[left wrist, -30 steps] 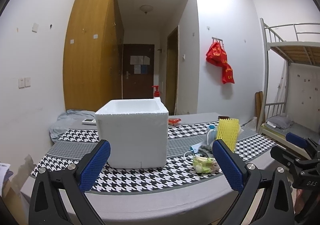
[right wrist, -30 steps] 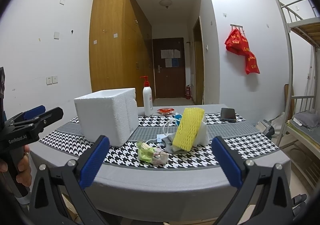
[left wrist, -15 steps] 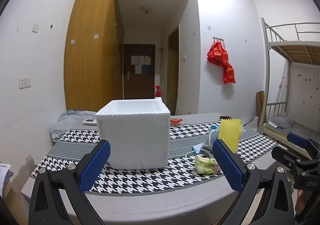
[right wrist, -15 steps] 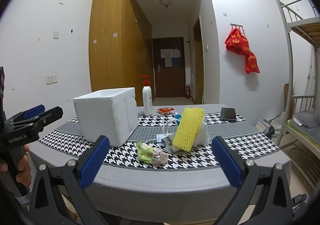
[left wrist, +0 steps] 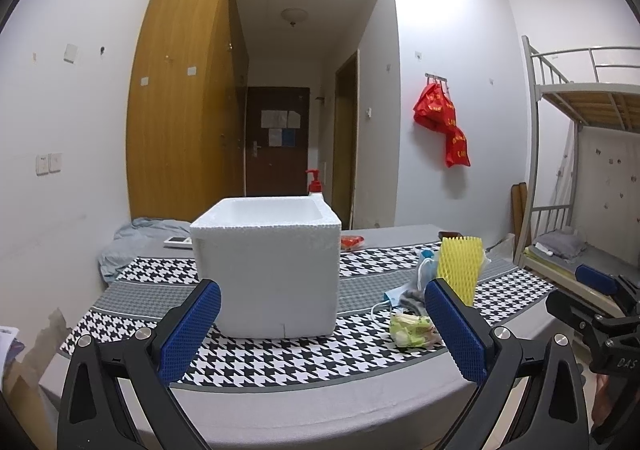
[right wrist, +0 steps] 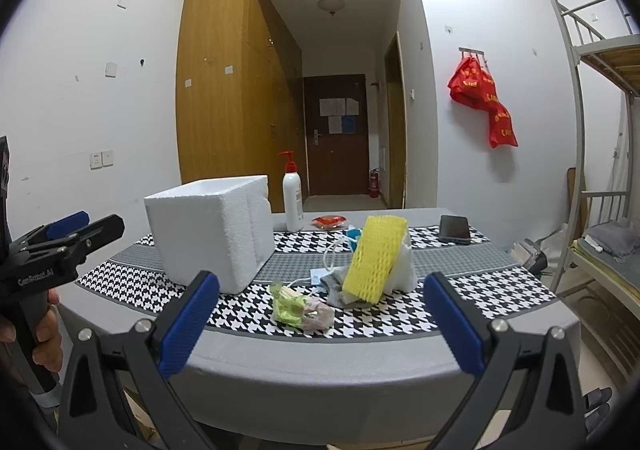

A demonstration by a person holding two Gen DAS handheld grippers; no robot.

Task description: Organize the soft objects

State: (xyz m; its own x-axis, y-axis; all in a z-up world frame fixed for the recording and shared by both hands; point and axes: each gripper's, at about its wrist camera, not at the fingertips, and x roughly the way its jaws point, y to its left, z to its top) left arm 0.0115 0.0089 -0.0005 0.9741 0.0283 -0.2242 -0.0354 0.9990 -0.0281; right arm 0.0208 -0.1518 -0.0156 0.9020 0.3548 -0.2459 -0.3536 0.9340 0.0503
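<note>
A white foam box [left wrist: 266, 266] [right wrist: 212, 234] stands open-topped on the houndstooth table cloth [left wrist: 280, 362]. To its right lies a pile of soft things: a yellow foam net sleeve [left wrist: 458, 270] [right wrist: 376, 260] standing up, a grey sock [right wrist: 334, 284], a white foam piece [right wrist: 404, 266] and a green and pink crumpled packet [left wrist: 410, 330] [right wrist: 300, 308]. My left gripper [left wrist: 320, 330] is open in front of the box, short of the table edge. My right gripper [right wrist: 320, 318] is open facing the pile, holding nothing.
A pump bottle [right wrist: 293, 202] stands behind the box. A phone [right wrist: 455, 228] and a red snack packet [right wrist: 330, 221] lie at the back of the table. A bunk bed [left wrist: 580, 170] is at the right, a wardrobe [left wrist: 184, 98] at the left.
Both grippers have risen slightly and stayed open; the table and its objects sit a little lower in both views. Nothing on the table has moved.
</note>
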